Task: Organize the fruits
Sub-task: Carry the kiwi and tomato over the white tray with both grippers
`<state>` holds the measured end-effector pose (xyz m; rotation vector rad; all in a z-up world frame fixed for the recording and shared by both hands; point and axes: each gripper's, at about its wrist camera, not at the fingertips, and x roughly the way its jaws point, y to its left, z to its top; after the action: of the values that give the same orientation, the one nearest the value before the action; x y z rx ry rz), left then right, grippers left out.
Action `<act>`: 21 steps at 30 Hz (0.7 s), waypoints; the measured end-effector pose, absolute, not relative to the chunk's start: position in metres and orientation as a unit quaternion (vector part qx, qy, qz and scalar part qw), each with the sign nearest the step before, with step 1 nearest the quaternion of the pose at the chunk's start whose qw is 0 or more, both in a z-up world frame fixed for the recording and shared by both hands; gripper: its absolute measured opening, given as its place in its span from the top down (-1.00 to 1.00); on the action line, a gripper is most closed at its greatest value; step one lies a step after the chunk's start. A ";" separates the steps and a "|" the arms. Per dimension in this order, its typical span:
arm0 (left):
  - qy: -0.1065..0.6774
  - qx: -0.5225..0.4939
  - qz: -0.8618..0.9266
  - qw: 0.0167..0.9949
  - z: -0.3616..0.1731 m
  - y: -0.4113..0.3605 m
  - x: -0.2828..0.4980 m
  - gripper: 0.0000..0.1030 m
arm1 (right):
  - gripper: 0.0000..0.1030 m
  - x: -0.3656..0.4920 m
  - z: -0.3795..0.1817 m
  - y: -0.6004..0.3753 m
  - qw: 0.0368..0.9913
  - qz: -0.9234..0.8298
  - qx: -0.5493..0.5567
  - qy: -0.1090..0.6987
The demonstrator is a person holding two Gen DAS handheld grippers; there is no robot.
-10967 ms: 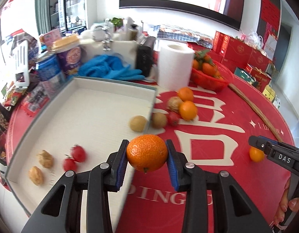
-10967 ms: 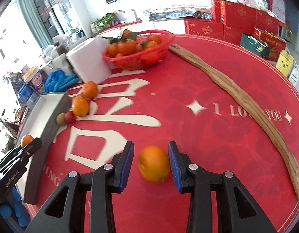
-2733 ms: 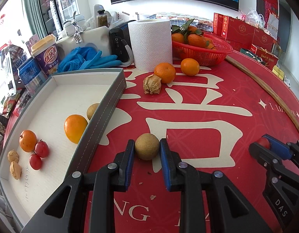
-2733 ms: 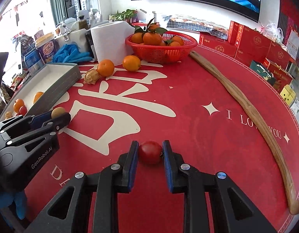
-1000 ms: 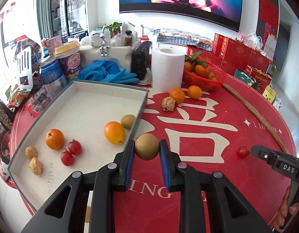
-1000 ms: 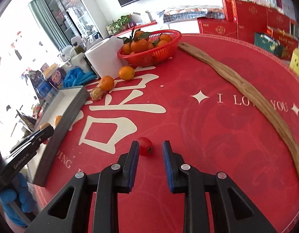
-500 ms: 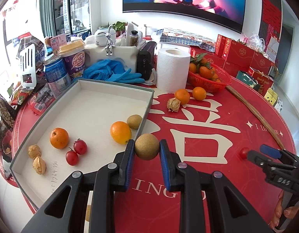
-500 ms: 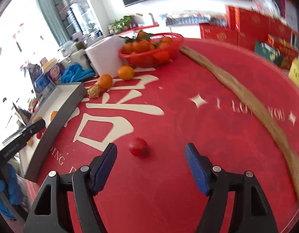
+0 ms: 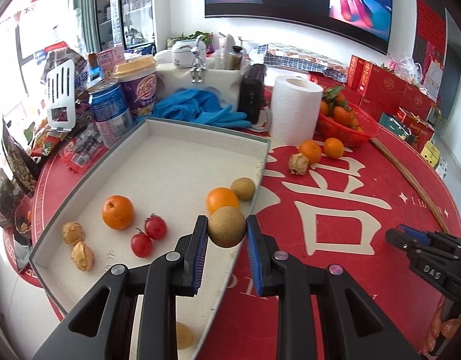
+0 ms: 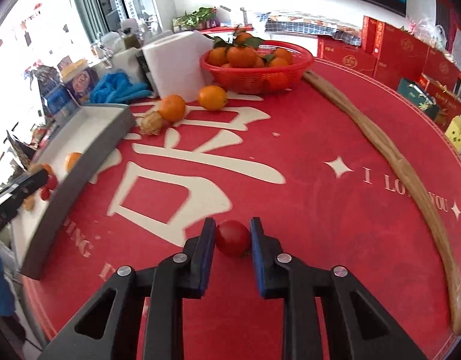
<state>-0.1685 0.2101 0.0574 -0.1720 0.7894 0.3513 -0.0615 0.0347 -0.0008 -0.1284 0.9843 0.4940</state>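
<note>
Kiwi (image 9: 226, 230) over tray (image 9: 200, 133) rim, L gripper (image 9: 226, 235).

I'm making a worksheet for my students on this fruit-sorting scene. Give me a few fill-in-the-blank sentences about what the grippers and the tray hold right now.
1. The left gripper is shut on a round ____ fruit.
2. The right gripper has just closed on a cherry ____.
3. Inside the white tray lie ____ cherry tomatoes.
4. The tangerines behind the paper roll sit in a red ____.

Missing words: brown; tomato; two; basket
</note>
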 end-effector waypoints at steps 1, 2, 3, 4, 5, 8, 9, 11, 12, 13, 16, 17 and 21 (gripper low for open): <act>0.382 -0.086 0.171 0.904 0.057 0.213 -0.169 0.46 | 0.52 -0.061 0.002 0.039 0.849 0.239 -0.060 0.467; 0.382 -0.088 0.173 0.903 0.057 0.217 -0.170 0.46 | 0.52 -0.062 0.006 0.044 0.848 0.246 -0.059 0.466; 0.382 -0.090 0.176 0.903 0.057 0.220 -0.170 0.46 | 0.52 -0.062 0.007 0.048 0.847 0.249 -0.059 0.466; 0.381 -0.091 0.178 0.903 0.056 0.223 -0.171 0.46 | 0.52 -0.063 0.009 0.053 0.846 0.255 -0.058 0.465; 0.380 -0.093 0.181 0.902 0.056 0.226 -0.173 0.46 | 0.52 -0.063 0.012 0.059 0.844 0.262 -0.056 0.465; 0.379 -0.099 0.188 0.900 0.055 0.236 -0.176 0.46 | 0.52 -0.063 0.017 0.074 0.838 0.277 -0.052 0.467; 0.379 -0.101 0.190 0.900 0.055 0.239 -0.177 0.46 | 0.52 -0.063 0.018 0.079 0.836 0.282 -0.052 0.467; 0.377 -0.105 0.197 0.899 0.054 0.248 -0.179 0.46 | 0.52 -0.064 0.021 0.092 0.831 0.293 -0.052 0.470; 0.377 -0.108 0.200 0.898 0.054 0.252 -0.180 0.46 | 0.52 -0.064 0.022 0.098 0.829 0.297 -0.052 0.471; 0.376 -0.110 0.203 0.897 0.053 0.255 -0.181 0.46 | 0.52 -0.064 0.023 0.102 0.827 0.302 -0.052 0.472; 0.377 -0.117 0.213 0.894 0.050 0.268 -0.184 0.46 | 0.52 -0.067 0.028 0.122 0.821 0.317 -0.059 0.470; 0.377 -0.119 0.216 0.893 0.049 0.272 -0.185 0.46 | 0.52 -0.069 0.030 0.130 0.820 0.323 -0.063 0.469; 0.377 -0.125 0.225 0.890 0.046 0.284 -0.188 0.46 | 0.52 -0.074 0.035 0.158 0.812 0.344 -0.077 0.464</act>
<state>-0.1885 0.2838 0.0461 -0.2590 0.7827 0.4669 -0.0739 0.1582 0.0352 -0.1641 0.9916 0.7346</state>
